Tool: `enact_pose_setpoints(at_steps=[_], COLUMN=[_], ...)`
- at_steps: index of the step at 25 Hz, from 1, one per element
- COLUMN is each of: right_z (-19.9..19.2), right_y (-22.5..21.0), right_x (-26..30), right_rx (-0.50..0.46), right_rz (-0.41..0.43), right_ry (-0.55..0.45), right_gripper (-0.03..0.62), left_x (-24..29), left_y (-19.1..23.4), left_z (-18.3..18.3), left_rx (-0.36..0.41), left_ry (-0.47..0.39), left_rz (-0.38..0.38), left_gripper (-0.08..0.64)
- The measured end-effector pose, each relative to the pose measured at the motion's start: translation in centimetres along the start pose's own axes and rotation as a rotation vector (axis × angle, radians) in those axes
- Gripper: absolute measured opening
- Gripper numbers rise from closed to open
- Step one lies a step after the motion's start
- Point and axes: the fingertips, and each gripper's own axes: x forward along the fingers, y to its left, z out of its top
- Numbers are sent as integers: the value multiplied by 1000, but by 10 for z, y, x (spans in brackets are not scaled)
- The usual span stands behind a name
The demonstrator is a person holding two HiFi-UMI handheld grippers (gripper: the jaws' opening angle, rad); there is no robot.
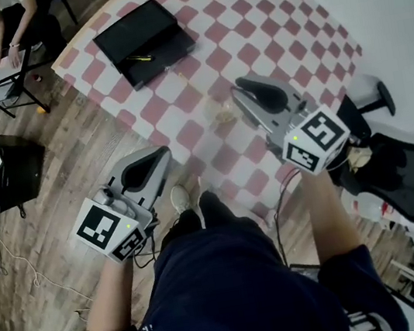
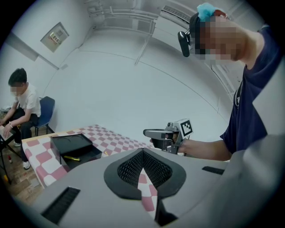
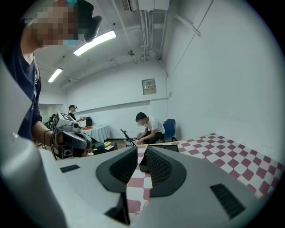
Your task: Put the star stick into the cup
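A black open box (image 1: 145,39) lies on the red-and-white checked table (image 1: 247,28), with a thin yellow stick (image 1: 139,58) inside it. The left gripper view shows the same stick (image 2: 71,157) in the box (image 2: 73,147). A small clear cup-like thing (image 1: 221,111) stands near the table's near edge; its shape is hard to make out. My right gripper (image 1: 239,85) hovers just right of it, jaws a little apart and empty. My left gripper (image 1: 164,152) hangs over the floor short of the table's edge, jaws closed on nothing.
A person (image 1: 3,30) sits at a small stand at far left, also in the right gripper view (image 3: 149,127). A black case (image 1: 14,165) lies on the wooden floor. A black office chair (image 1: 404,167) stands at right.
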Motion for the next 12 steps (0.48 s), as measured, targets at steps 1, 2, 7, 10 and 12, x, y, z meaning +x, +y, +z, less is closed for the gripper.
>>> enact_pose_setpoints(at_steps=[1, 2, 7, 10, 12], right_z=[2, 4, 10, 9, 7], right_y=[3, 6, 22, 29, 32], right_x=[-6, -11, -36, -48, -57], right_rx=[-3, -7, -16, 0, 15], right_rz=[-3, -6, -31, -50, -67], right_ry=[-4, -6, -20, -15, -17], right_gripper=[77, 75, 63, 54, 44], left_x=[-1, -1, -3, -4, -4], left_y=[-4, -9, -26, -37, -44], left_z=[1, 2, 7, 8, 9], left_rx=[5, 10, 34, 42, 48], left_ry=[-1, -2, -9, -5, -2], left_rz=[-5, -10, -37, -54, -64], left_gripper=[31, 31, 31, 31, 31])
